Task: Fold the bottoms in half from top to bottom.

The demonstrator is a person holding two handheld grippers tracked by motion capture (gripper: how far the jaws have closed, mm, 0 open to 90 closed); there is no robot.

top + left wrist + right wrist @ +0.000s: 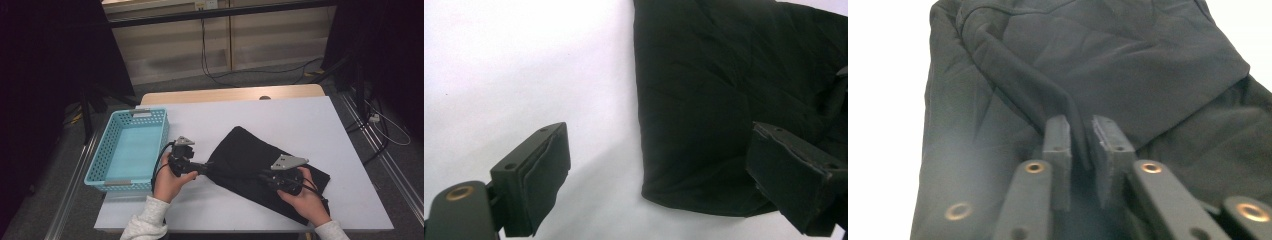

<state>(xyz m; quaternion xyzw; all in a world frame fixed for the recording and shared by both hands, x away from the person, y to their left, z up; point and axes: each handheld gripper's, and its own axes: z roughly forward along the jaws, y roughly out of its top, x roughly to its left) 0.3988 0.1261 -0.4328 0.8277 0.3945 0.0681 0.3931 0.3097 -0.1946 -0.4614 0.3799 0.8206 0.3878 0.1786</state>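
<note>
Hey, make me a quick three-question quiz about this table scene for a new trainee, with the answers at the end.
1. True or false: the black cloth lies inside the blue basket.
2. Which tool pinches a fold of the cloth: A) the left tool, B) the right tool, C) both?
3. On which side of the cloth does the basket stand, seen from the high view?

Key
1. False: the cloth lies on the white table, beside the basket.
2. B. The right tool's jaws are closed on a raised fold; the left tool's jaws stand wide apart at the cloth's corner.
3. On its left.
</note>
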